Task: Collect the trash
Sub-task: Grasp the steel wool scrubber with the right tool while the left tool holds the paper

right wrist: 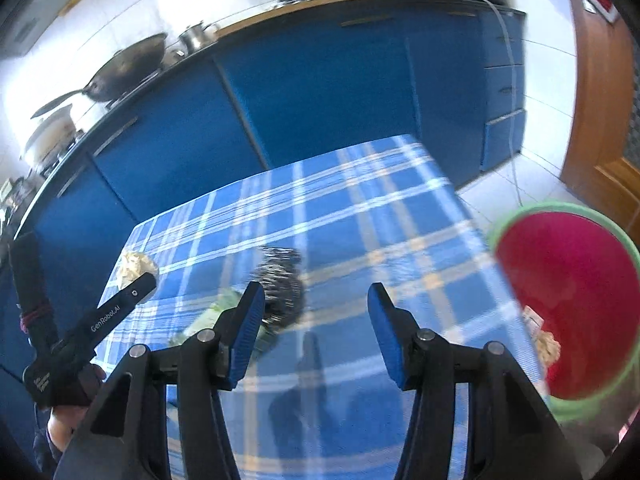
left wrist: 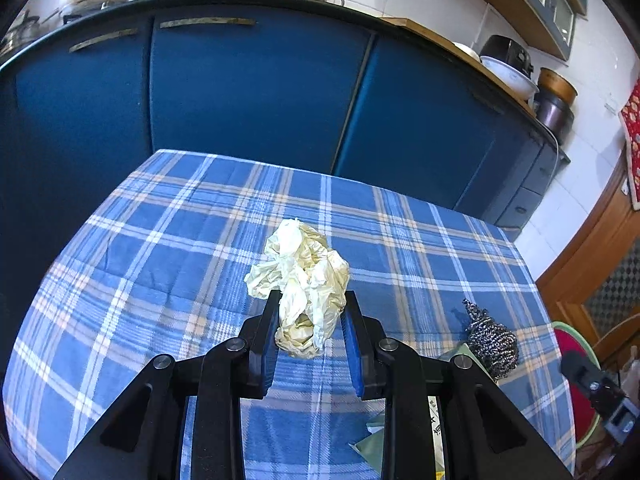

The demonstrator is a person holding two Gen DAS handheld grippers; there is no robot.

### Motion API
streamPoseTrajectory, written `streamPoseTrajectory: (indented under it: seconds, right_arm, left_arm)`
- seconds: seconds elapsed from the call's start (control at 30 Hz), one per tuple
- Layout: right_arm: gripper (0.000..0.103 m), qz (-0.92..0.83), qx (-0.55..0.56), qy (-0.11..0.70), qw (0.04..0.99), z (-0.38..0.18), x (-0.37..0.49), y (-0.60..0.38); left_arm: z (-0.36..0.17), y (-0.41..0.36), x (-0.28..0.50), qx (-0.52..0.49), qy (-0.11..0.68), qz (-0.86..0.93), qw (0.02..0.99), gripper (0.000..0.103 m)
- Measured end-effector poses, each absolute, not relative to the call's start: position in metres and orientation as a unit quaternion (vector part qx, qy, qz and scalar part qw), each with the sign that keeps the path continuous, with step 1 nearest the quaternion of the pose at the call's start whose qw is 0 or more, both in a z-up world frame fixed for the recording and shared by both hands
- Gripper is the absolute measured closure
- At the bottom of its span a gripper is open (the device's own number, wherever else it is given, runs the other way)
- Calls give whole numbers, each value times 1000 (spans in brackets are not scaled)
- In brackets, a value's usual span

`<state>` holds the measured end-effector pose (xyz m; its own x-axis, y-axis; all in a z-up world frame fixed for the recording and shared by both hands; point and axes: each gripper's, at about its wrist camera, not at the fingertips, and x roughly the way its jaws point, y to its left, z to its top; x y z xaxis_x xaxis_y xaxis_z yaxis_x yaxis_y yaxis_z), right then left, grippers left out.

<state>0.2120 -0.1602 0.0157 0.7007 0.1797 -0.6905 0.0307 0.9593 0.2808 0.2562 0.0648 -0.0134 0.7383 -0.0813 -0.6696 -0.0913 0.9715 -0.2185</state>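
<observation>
A crumpled wad of cream-coloured tissue [left wrist: 300,288] is clamped between the blue pads of the left tool [left wrist: 312,320], held just above the blue plaid surface [left wrist: 160,280]; in the right wrist view the same wad [right wrist: 134,266] is seen at about 9 o'clock, at the tip of the left tool [right wrist: 140,286], near the surface's far left corner. The right tool [right wrist: 316,312] is seen with its pads apart and nothing between them.

The lettering "GenRobot.AI" is read along the left tool's finger in the right wrist view; a second label lower on its body is too small to be read. Print on a paper strip [left wrist: 434,420] under the left tool at 5 o'clock cannot be made out.

A steel-wool scourer [left wrist: 490,340] lies on the surface at 3 o'clock of the wad, resting partly on a green wrapper [left wrist: 372,440]. In the right wrist view the scourer [right wrist: 280,280] is found just beyond the right tool's left pad, blurred. A red bin with a green rim [right wrist: 568,304] stands off the surface's edge at 3 o'clock, with some pale scraps inside. Blue cabinets [left wrist: 256,92] stand behind the surface, with a wok [right wrist: 128,68], pots and bowls on the counter above.
</observation>
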Motion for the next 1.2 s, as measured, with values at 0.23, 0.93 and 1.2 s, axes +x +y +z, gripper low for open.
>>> streamPoseTrajectory:
  seconds: [0.23,0.93,1.2]
  right_arm:
    - [47,55,124,398,907,2,238,-130]
    - [66,43,158,425,890,-25,258,-134]
    - [66,41,160,405,899,-8,238,-145]
  left_arm:
    - [-16,67,256,-123,364,6,923,74]
    - [-21,68,259,-126,372,6,920,74]
    - [-20,67,259,-125,369,3,921,74]
